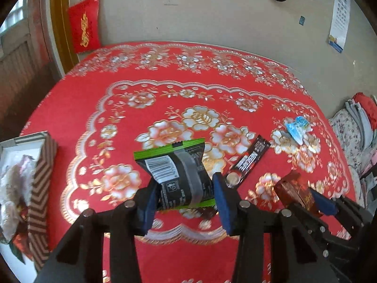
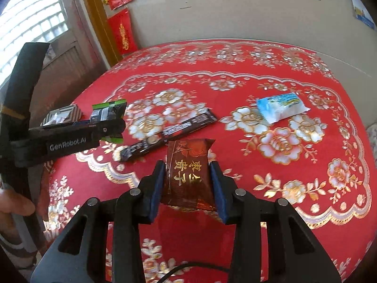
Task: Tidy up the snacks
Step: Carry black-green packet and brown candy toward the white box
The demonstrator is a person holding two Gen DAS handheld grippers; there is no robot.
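The black and green snack packet (image 1: 179,176) is sitting clamped between the blue pads of the left gripper (image 1: 186,198), lifted above the red floral tablecloth (image 1: 117,108), its lower edge hidden behind the fingers. The brown packet with gold lettering (image 2: 188,176) is being squeezed by the right gripper (image 2: 187,188), its bottom corner tucked out of view. Lying on the cloth are 2 more snacks: a long dark stick packet (image 2: 169,134) and a pale blue and white packet (image 2: 280,108). At the left edge, a striped box (image 1: 41,188) is being cut off by the frame, its contents blurred and hard to identify.
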